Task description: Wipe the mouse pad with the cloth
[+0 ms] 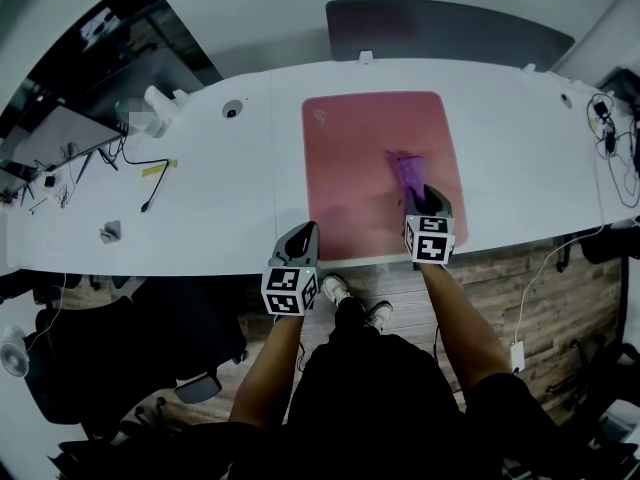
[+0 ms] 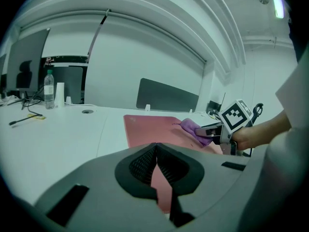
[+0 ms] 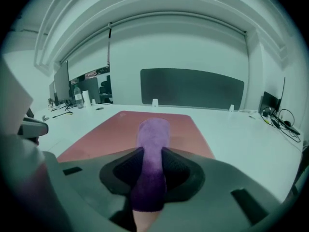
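So the pink mouse pad (image 1: 375, 168) lies flat in the middle of our long white table (image 1: 200, 208), and the purple cloth (image 1: 406, 173) sits on its right half, toward the near edge. The cloth is bunched into a narrow roll. Its near end is pinched in our right gripper (image 1: 428, 196), and the rest sticks out ahead of the jaws and lies on the pad. In the right gripper view the two jaws are clamped tight on that roll, one on each side of it. Our left gripper (image 2: 157, 164) has its jaws pressed together with nothing between them. It's over the near edge of the table, just beside the pad's near left corner, and we can't tell whether it touches the surface. From the left gripper view we can see the other gripper and cloth off to the right, with the pad running between the two. Further out, a dark divider panel (image 1: 450, 28) stands along the far side of the table behind the pad. A clear bottle (image 2: 48, 88) stands over at the far left next to some monitors (image 2: 26, 66), a few loose black cables (image 1: 145, 163) lie on the left part of the tabletop, and more cables (image 1: 612, 133) are piled at the right end. Below the table edge there's a wooden floor (image 1: 500, 278) and our own shoes (image 1: 335, 288).
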`<control>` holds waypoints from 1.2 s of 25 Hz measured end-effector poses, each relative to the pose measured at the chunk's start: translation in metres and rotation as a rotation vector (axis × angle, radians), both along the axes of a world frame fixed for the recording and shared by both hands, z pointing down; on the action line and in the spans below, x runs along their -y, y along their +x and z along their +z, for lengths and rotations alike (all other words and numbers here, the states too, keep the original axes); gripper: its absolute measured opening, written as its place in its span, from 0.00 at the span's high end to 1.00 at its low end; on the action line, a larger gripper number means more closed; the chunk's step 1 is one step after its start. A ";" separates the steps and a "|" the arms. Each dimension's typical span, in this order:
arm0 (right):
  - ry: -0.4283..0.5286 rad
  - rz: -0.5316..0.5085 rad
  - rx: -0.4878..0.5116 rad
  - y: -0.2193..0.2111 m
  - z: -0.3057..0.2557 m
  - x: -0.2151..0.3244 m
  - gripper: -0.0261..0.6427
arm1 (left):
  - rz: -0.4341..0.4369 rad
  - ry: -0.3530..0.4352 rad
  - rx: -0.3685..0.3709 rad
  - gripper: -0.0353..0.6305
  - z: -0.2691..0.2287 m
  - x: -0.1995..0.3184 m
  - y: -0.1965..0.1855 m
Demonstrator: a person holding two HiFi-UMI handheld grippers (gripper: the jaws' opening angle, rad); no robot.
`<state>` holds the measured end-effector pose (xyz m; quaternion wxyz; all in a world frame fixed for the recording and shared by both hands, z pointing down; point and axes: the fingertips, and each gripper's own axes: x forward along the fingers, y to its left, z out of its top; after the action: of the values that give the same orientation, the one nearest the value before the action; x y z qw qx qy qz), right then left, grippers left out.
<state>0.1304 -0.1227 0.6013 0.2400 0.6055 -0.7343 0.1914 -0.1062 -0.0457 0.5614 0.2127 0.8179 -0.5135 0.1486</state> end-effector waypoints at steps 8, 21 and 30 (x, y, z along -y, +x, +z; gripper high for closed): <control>-0.060 -0.163 0.053 -0.098 0.006 -0.035 0.77 | -0.052 -0.005 0.008 0.91 0.001 -0.013 -0.022; -0.132 -0.357 0.088 -0.216 0.015 -0.074 0.77 | -0.118 -0.019 0.019 0.91 0.008 -0.031 -0.050; -0.167 -0.419 -0.017 -0.220 0.035 -0.083 0.77 | -0.122 -0.015 0.019 0.91 0.006 -0.038 -0.053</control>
<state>-0.0893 -0.0401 0.6358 0.3299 0.4194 -0.8236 0.1922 -0.1595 -0.0077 0.5678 0.2227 0.7821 -0.5631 0.1471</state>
